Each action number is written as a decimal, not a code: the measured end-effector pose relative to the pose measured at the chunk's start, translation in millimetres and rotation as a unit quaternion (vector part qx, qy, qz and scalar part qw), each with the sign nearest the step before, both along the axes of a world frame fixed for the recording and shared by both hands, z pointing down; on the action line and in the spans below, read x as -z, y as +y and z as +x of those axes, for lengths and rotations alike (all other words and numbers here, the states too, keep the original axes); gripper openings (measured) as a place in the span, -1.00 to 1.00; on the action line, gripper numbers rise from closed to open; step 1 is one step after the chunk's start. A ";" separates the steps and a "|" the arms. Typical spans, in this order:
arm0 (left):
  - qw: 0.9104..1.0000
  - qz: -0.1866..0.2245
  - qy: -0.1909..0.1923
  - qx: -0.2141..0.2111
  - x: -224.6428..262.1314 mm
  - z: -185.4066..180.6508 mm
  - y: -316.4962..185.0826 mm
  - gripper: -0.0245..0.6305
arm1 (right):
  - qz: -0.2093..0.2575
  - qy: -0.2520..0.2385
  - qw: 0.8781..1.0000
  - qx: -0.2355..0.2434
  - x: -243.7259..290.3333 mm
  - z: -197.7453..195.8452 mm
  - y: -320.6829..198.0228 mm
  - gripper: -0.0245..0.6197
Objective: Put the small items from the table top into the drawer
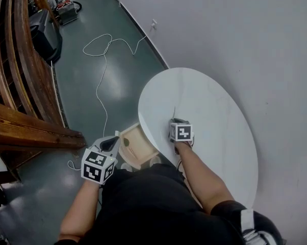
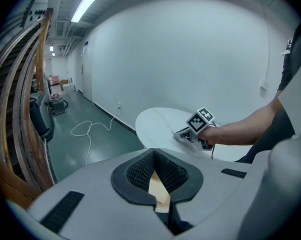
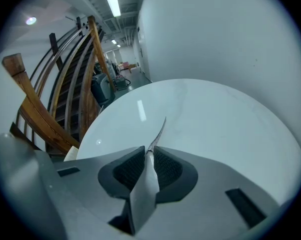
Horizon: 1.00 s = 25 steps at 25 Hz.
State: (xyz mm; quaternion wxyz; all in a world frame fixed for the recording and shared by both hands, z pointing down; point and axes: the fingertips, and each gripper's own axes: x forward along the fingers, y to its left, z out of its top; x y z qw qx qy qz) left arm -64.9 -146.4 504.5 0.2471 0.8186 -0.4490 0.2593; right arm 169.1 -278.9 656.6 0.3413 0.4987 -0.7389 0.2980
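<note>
Picking up is the step in hand; the right gripper point(image 3: 149, 151) has its jaws closed on a thin flat item point(image 3: 159, 130) above the desk point(image 1: 214, 101); the left gripper point(image 2: 154, 164) has its jaws clamped on the edge of the open drawer point(image 1: 135, 146); next, probably, the item must be lifted, carried over the drawer and released.

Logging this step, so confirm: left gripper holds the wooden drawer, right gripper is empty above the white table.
Wrong: the right gripper is not empty; its jaws are shut on a thin pale strip, as the right gripper view shows. The rest holds.
</note>
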 end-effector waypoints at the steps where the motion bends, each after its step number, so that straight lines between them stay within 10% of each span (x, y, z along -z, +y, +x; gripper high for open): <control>1: 1.000 0.001 0.000 0.000 0.3 -0.3 -0.1 -0.88 | 0.000 -0.004 1.000 0.001 0.4 -0.4 0.7 -0.75; 25: 0.999 -0.019 0.018 -0.039 -24.9 -2.0 22.8 -0.88 | 0.040 -0.047 0.995 0.080 48.3 -70.9 76.7 -0.75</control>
